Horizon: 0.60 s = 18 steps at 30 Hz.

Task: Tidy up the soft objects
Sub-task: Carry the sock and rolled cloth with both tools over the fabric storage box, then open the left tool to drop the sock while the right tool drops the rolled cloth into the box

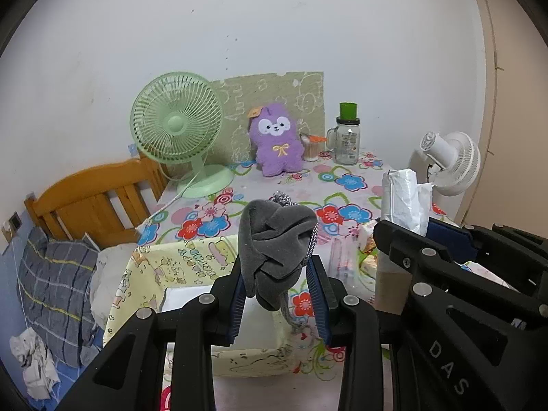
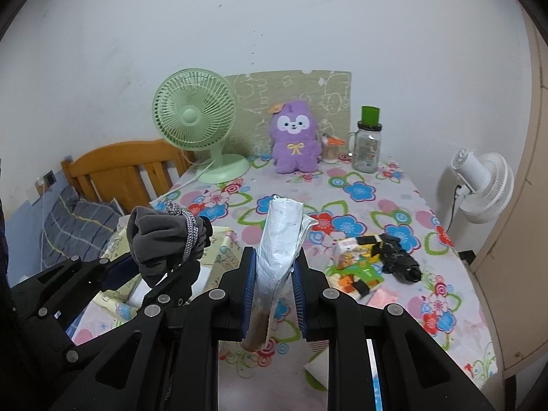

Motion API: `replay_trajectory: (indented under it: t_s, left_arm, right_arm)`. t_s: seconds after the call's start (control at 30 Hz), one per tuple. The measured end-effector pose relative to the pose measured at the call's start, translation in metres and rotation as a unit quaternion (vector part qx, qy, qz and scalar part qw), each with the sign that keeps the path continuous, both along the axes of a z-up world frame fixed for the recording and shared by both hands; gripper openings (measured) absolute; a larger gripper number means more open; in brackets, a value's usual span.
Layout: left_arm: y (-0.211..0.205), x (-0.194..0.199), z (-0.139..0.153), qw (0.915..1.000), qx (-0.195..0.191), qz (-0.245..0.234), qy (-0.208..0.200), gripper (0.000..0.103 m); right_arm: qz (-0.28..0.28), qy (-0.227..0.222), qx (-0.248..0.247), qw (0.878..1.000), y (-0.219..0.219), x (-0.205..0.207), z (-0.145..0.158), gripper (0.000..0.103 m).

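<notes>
While the left gripper (image 1: 279, 294) pinches a bunched grey cloth (image 1: 274, 243) with a silver braided cord, its blue pads pressed into the fabric from both sides, the bundle stands upright above the fingertips and hangs directly over the pale yellow fabric bin (image 1: 144, 274). That vertical line is the relation that matters: the bin's open mouth lies just below and slightly ahead of the left gripper, so a short descent looks enough to drop the cloth in.

Beside it, the right gripper (image 2: 274, 294) clamps a white crinkled roll on a cardboard tube (image 2: 279, 239), long axis upright. From this side the bin (image 2: 219, 239) lies to the left, beyond the left gripper (image 2: 161, 274), so the left hand is the nearer one. Further out, loose packets and a black lump (image 2: 399, 260) lie on the flowered tablecloth (image 2: 359, 191).
</notes>
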<state>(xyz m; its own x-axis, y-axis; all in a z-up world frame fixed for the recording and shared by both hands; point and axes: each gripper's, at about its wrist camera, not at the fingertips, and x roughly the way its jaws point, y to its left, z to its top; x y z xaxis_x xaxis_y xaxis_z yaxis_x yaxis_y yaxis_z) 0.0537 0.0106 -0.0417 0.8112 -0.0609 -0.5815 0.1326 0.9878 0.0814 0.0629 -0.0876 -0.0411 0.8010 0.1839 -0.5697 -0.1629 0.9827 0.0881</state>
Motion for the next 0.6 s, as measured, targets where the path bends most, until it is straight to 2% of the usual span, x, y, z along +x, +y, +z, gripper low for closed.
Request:
replay_trajectory:
  t_s: [0.6]
  left_arm:
    - [0.048, 0.03, -0.026, 0.9989, -0.01, 0.032, 0.033, 0.035]
  right_arm:
    - [0.041, 0.031, 0.012, 0.999, 0.05, 0.034, -0.025, 0.024]
